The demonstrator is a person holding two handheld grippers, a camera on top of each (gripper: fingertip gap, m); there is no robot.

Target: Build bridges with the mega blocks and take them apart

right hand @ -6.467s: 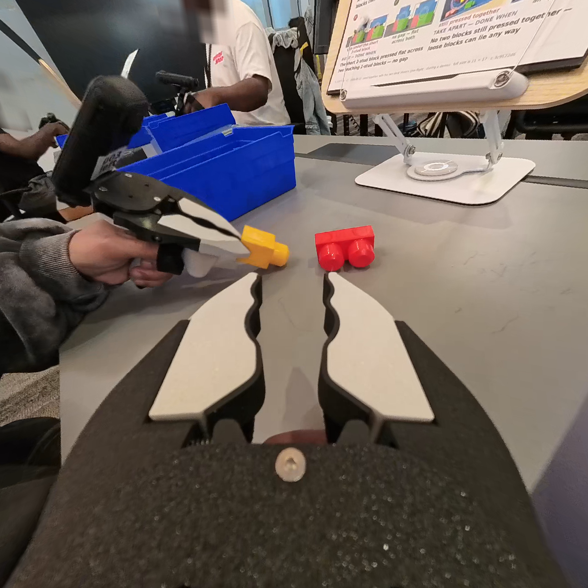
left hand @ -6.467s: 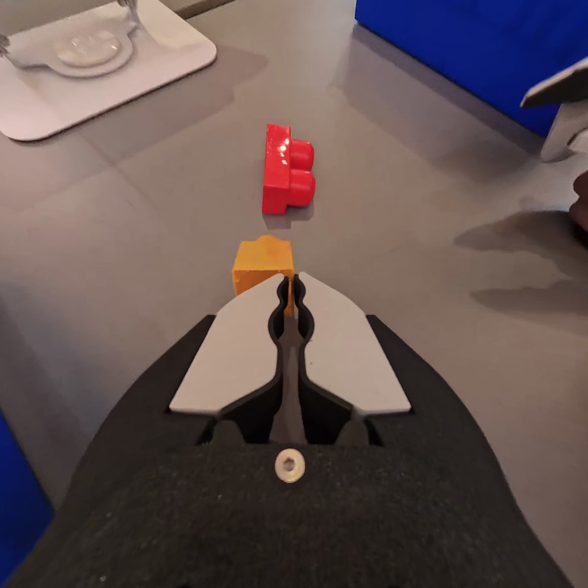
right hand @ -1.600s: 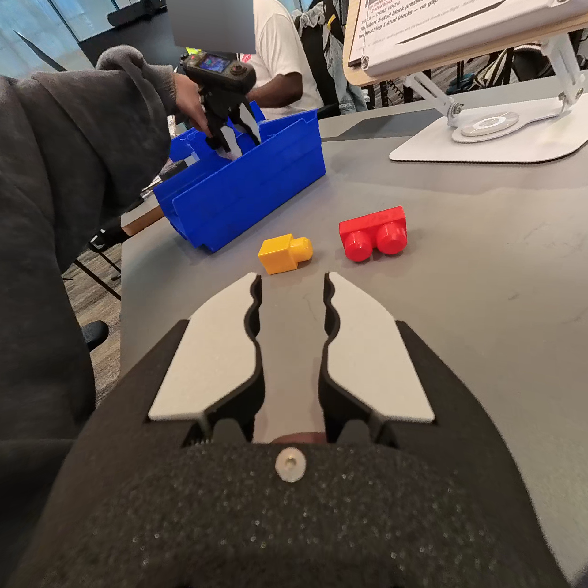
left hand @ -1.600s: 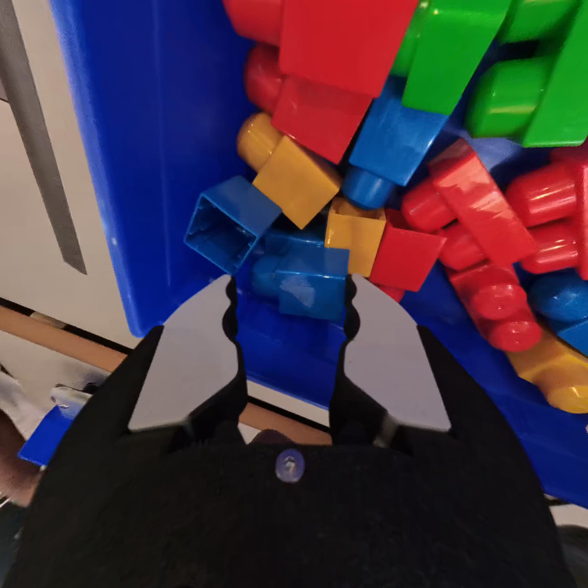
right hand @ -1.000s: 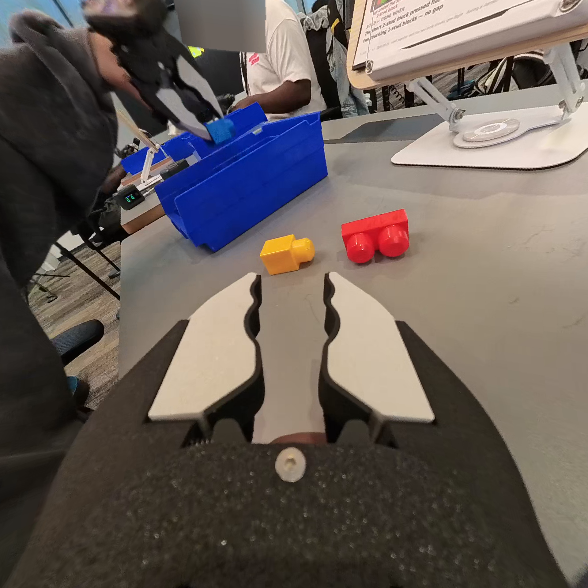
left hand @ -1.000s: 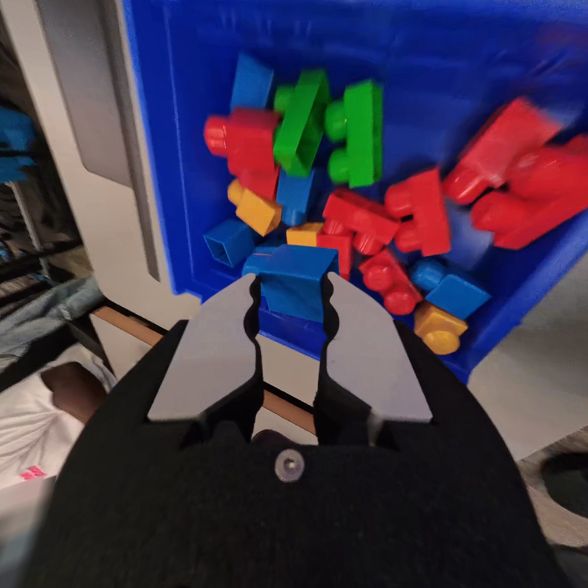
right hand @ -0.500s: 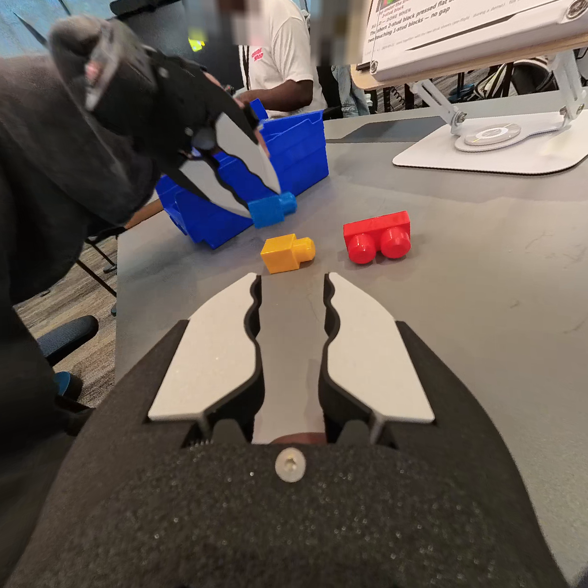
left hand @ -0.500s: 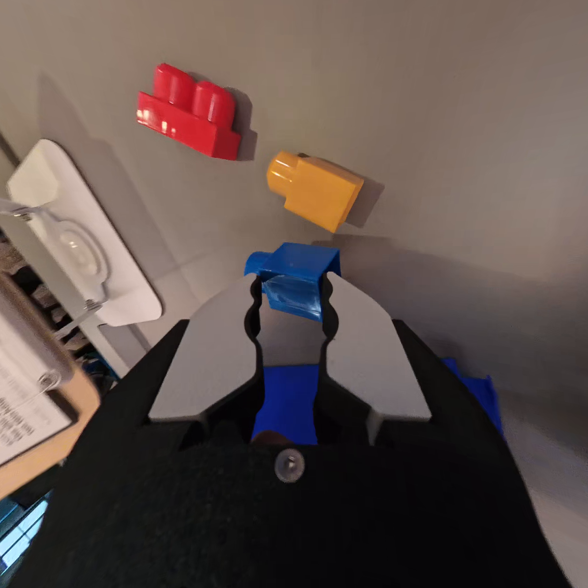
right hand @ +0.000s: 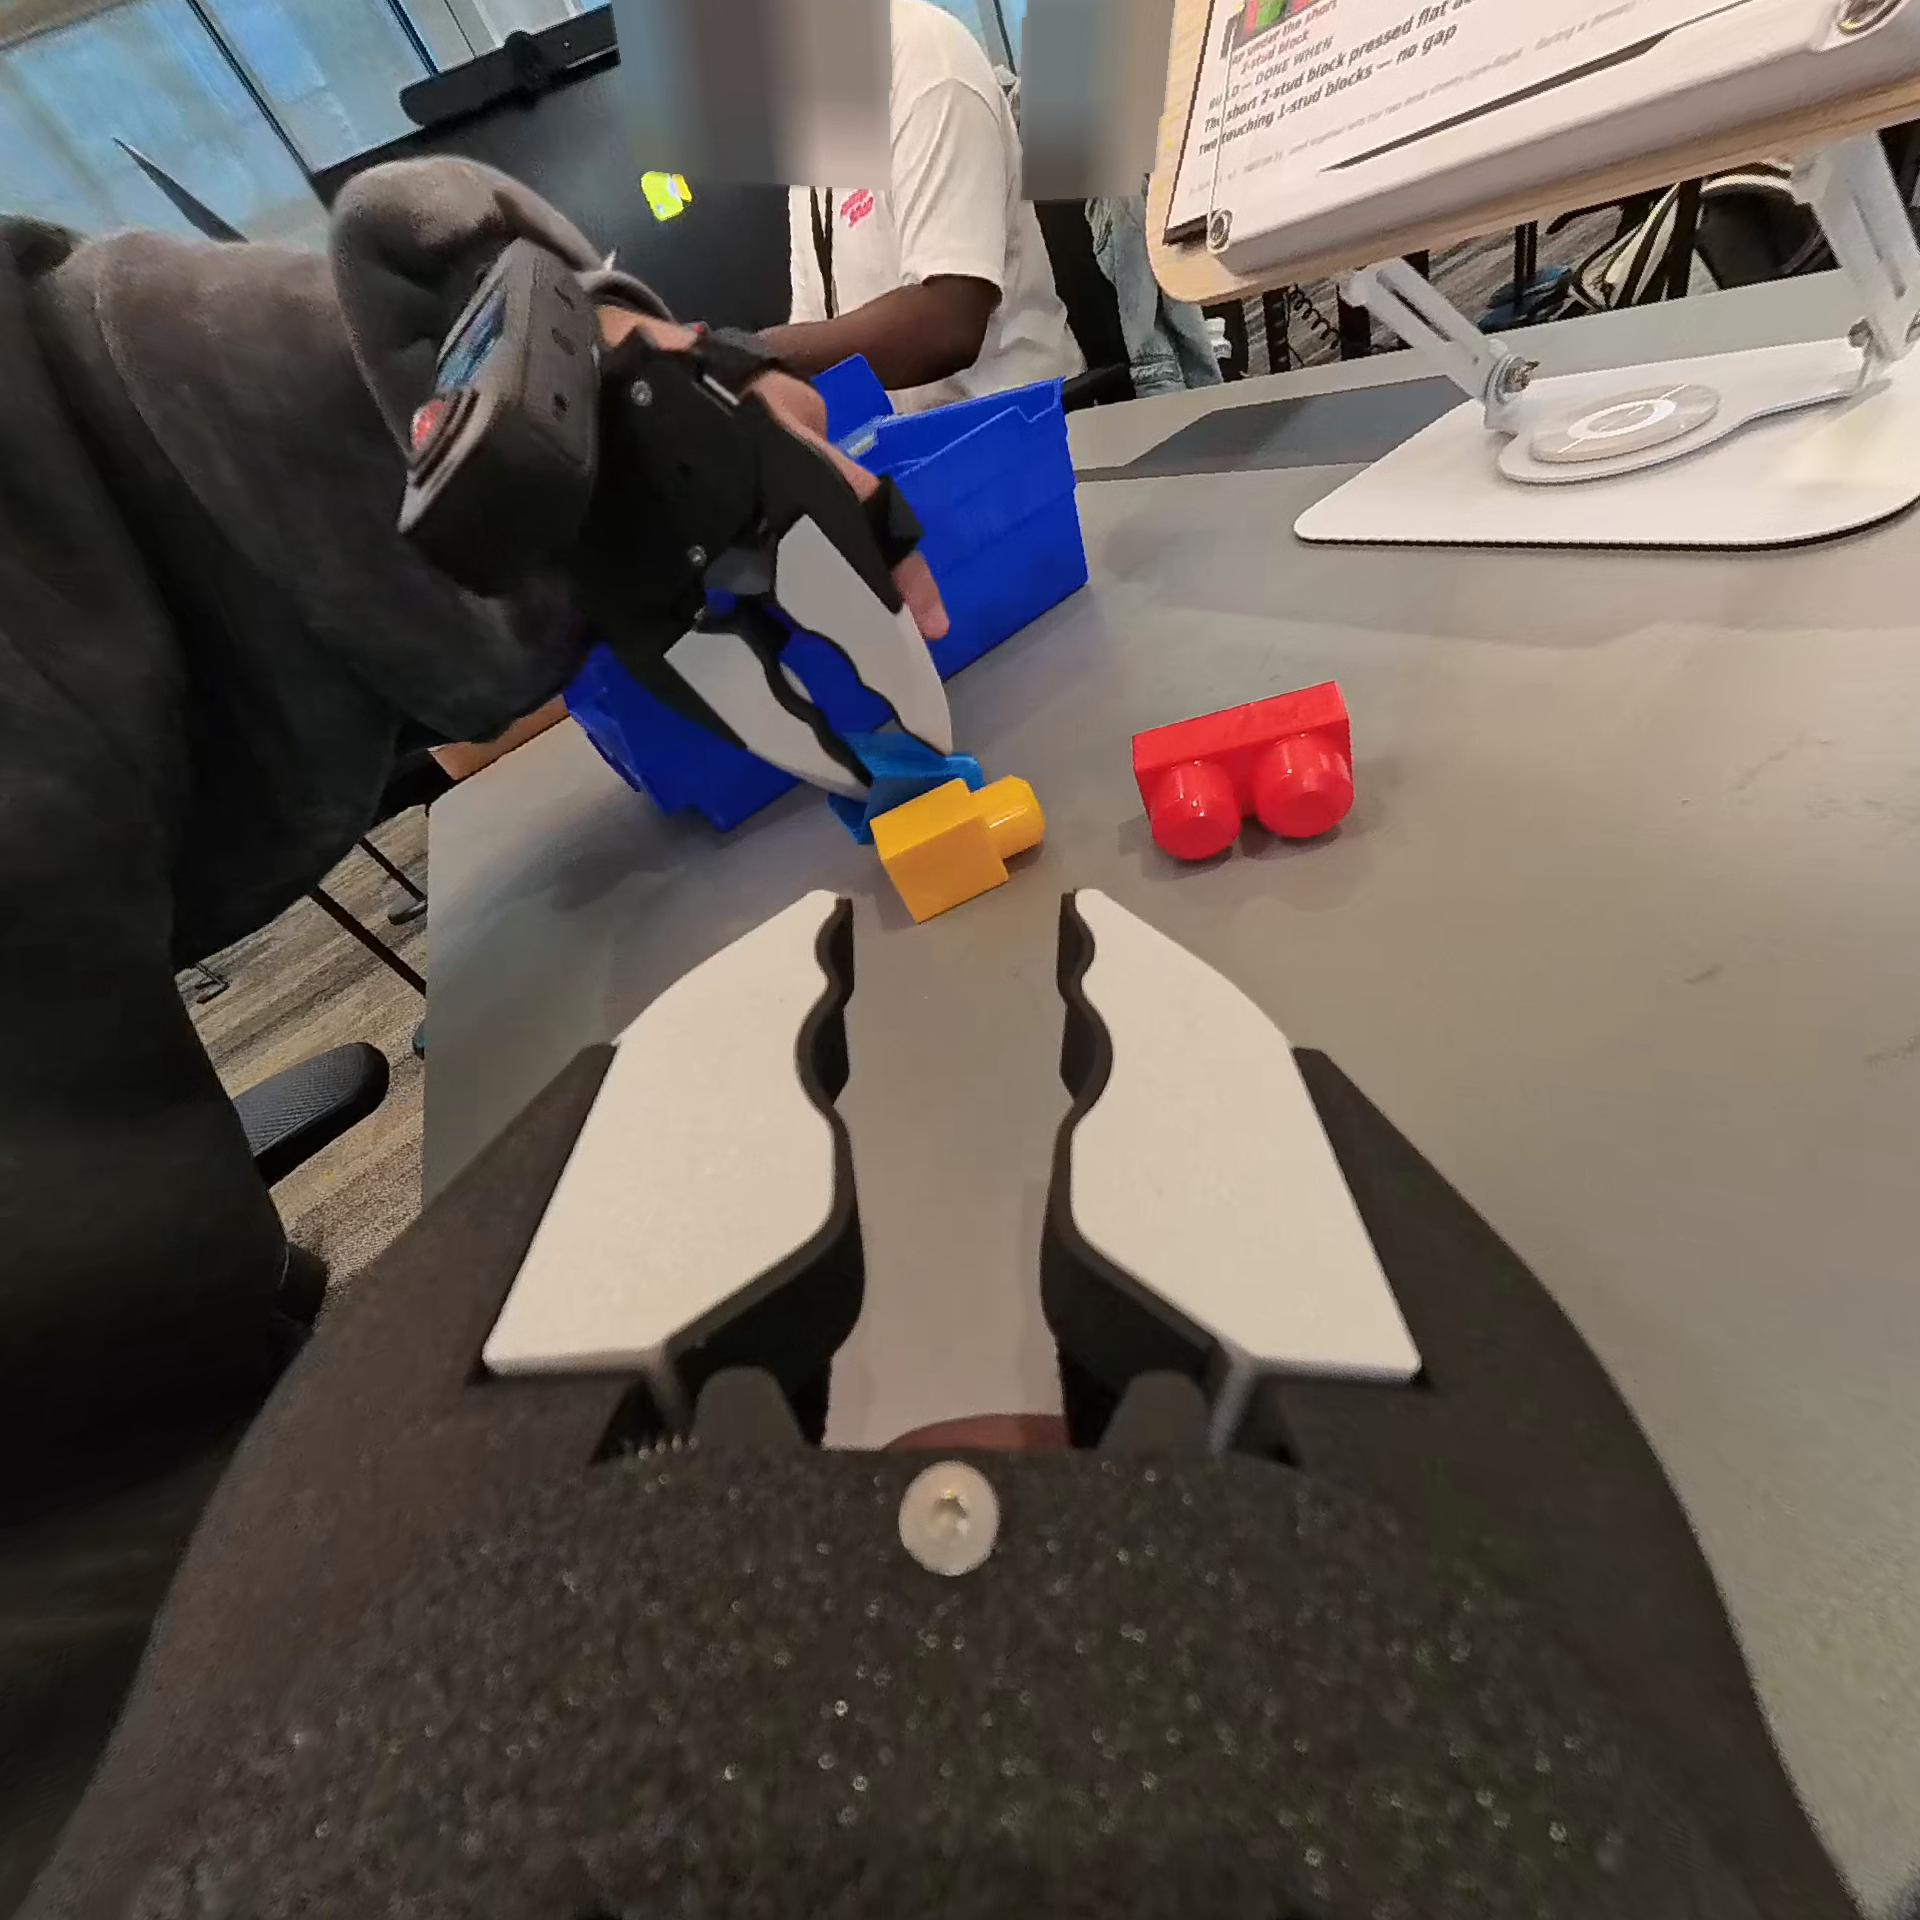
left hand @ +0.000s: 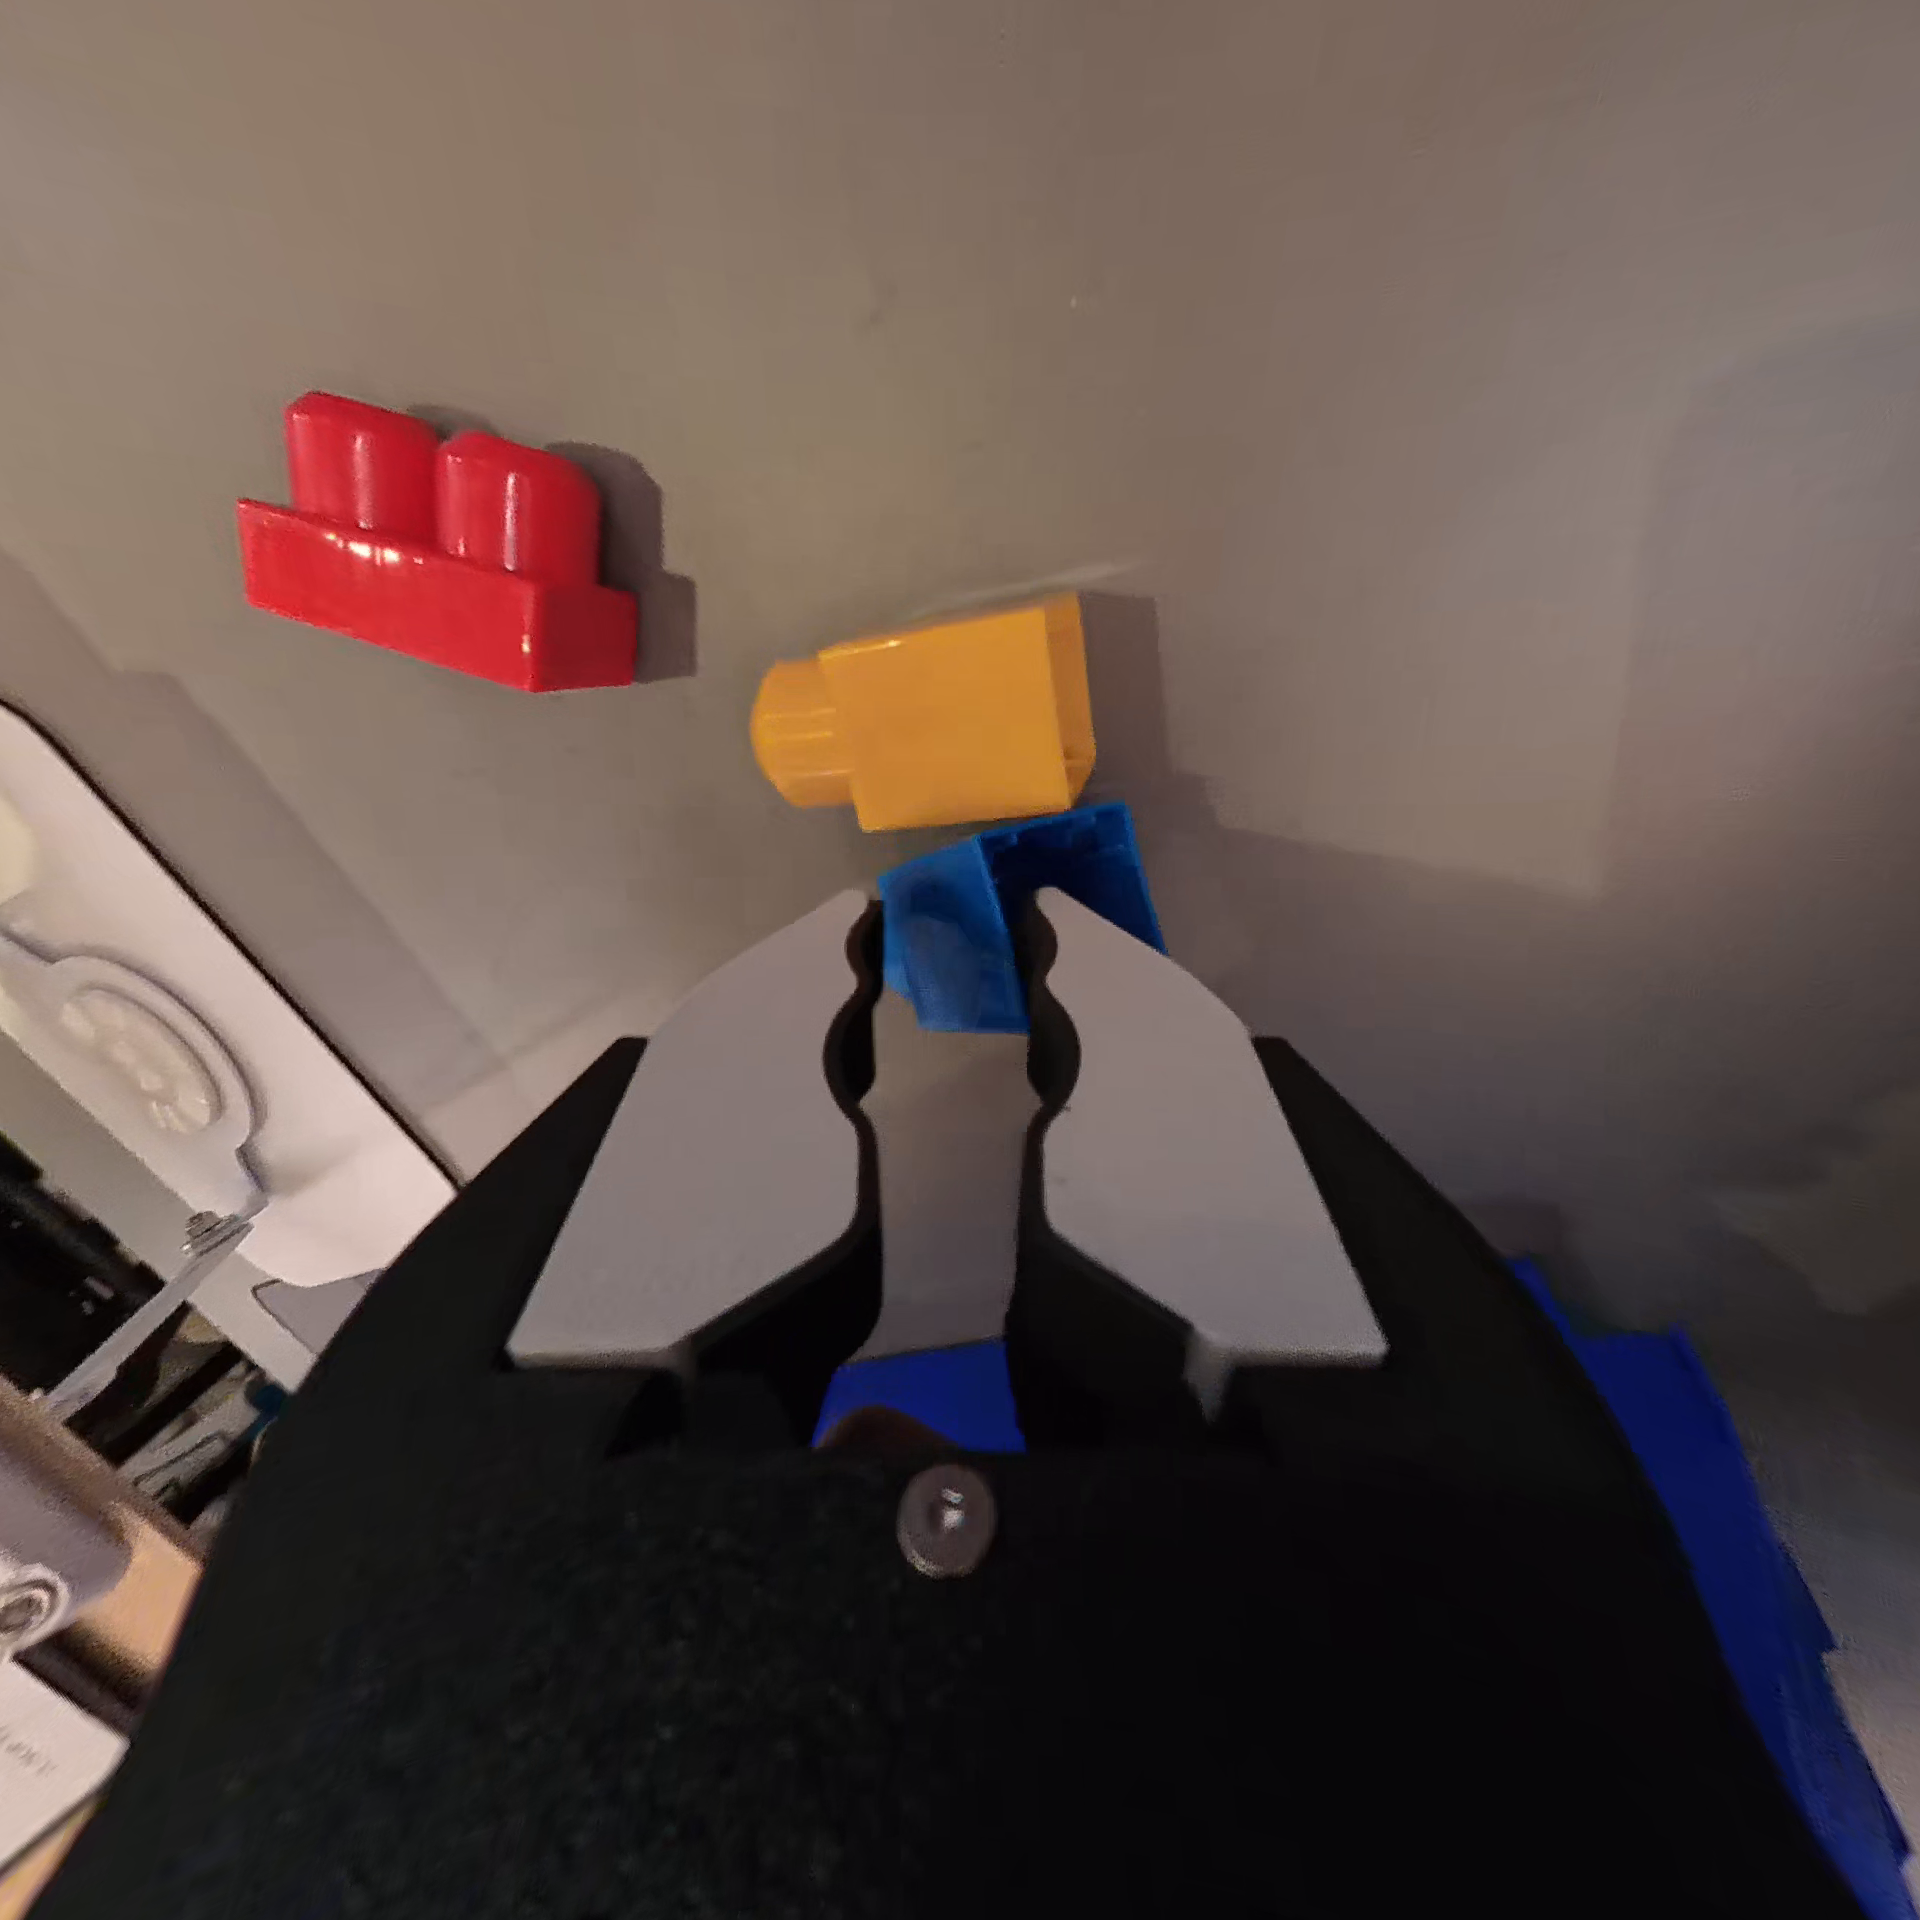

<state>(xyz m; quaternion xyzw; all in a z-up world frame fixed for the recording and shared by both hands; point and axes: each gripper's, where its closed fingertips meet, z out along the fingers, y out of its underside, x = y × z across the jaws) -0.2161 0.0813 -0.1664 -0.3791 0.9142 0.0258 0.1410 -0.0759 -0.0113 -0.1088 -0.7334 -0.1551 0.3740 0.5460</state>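
My left gripper is shut on a small blue one-stud block. It holds the block low at the grey table, right beside the yellow one-stud block, which lies on its side. I cannot tell whether the two blocks touch. A red two-stud block lies on its side farther left. In the right wrist view, my right gripper is open and empty just short of the yellow block. Beyond it are the left gripper with the blue block, and the red block.
A blue bin stands behind the left gripper at the table's left edge. A white document stand's base sits at the back right. A person in a white shirt sits beyond the table. The grey table stretches to the right. The grippers' ends are close to 20 centimeters from one another. The white document stand's base is about 30 centimeters from my left fingertips and 35 centimeters from my right. My left wrist view looks at it from another angle.
My left gripper took the blue block out of the bin, carried it over the table and lowered it beside the yellow block. The right gripper stayed open and nearly still.
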